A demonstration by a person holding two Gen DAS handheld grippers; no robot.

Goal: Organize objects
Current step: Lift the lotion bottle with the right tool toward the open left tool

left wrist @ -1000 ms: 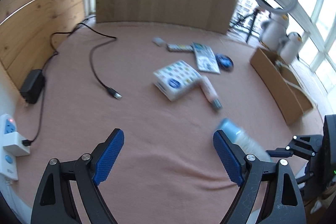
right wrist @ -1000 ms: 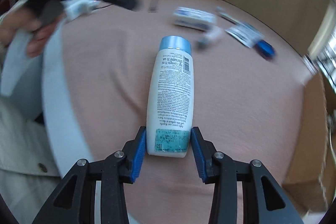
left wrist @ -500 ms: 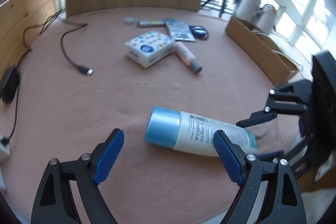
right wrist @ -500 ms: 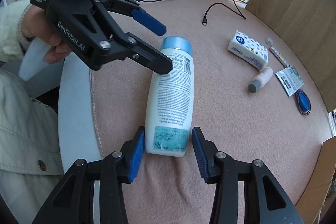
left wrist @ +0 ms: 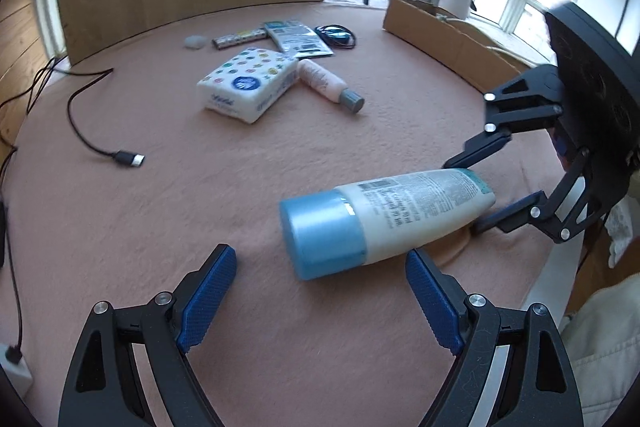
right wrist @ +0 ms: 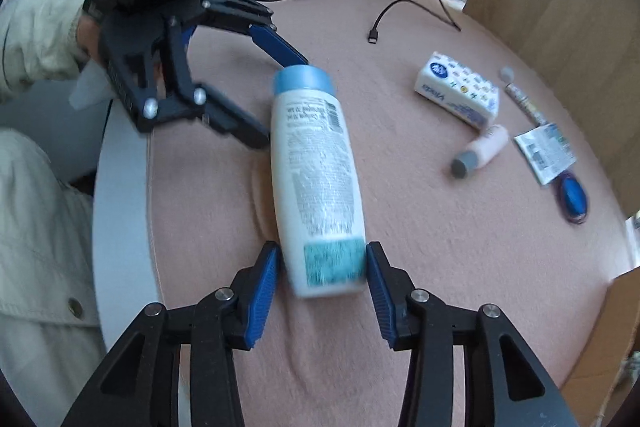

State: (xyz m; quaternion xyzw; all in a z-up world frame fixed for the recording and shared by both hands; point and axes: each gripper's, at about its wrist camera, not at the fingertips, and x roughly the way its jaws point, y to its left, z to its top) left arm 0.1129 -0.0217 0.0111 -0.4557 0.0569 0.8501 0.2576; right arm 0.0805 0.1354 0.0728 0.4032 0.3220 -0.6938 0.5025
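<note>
The right tongs [right wrist: 320, 281] are closed on the flat bottom end of the white bottle [right wrist: 316, 183], which sticks straight out from them with its blue cap [left wrist: 320, 237] farthest away. The left tongs [left wrist: 320, 297] hang wide apart and empty, just short of that cap. Beyond the bottle lie a spotted tissue pack [left wrist: 248, 85] and a small pink tube [left wrist: 326, 86], with the cardboard box [left wrist: 448, 39] well off to its far side. Held only by its tail, the bottle could droop or twist free if swung quickly, and a hurried handover might knock it loose.
</note>
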